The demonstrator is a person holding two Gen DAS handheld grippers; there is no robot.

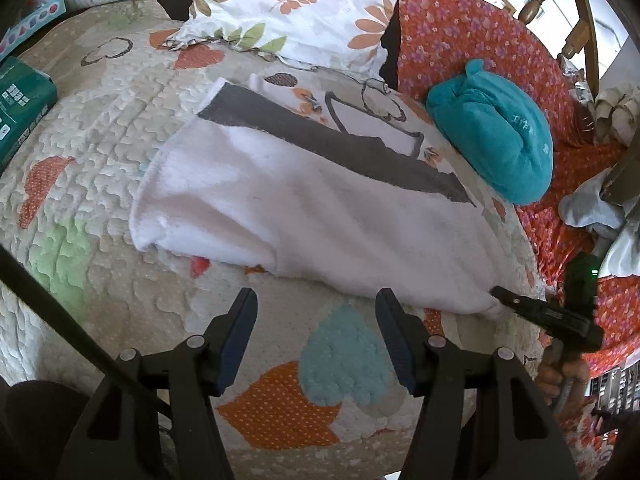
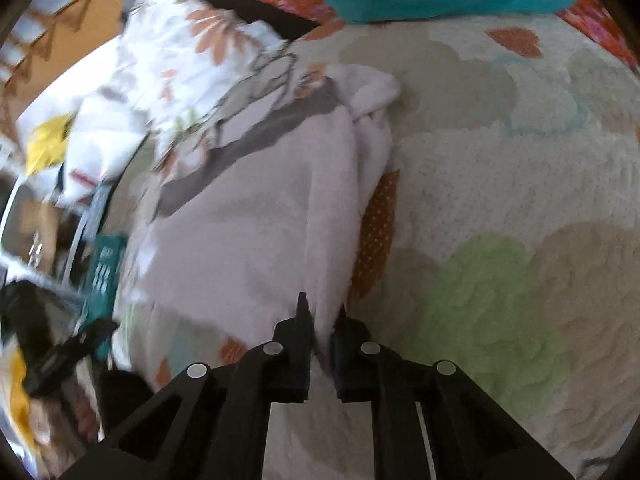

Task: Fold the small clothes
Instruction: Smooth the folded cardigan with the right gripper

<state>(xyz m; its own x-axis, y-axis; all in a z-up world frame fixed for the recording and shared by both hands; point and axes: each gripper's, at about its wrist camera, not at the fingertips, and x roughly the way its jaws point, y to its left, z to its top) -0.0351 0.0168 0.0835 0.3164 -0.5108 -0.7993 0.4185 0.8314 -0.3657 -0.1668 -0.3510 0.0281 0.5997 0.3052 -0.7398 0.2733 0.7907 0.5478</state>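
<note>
One near corner of the white towel (image 1: 304, 208), lying lengthwise across the bed, is pinched by the right gripper (image 2: 322, 330), while the spread, empty left gripper (image 1: 316, 336) is held just short of its near edge.

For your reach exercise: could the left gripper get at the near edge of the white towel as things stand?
Probably yes. The left gripper is open above bare quilt, and nothing lies between it and the white towel. The right gripper pinches only the towel's far right corner.

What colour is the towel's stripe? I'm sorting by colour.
Dark grey, on a white towel; clearest in left wrist view.
</note>
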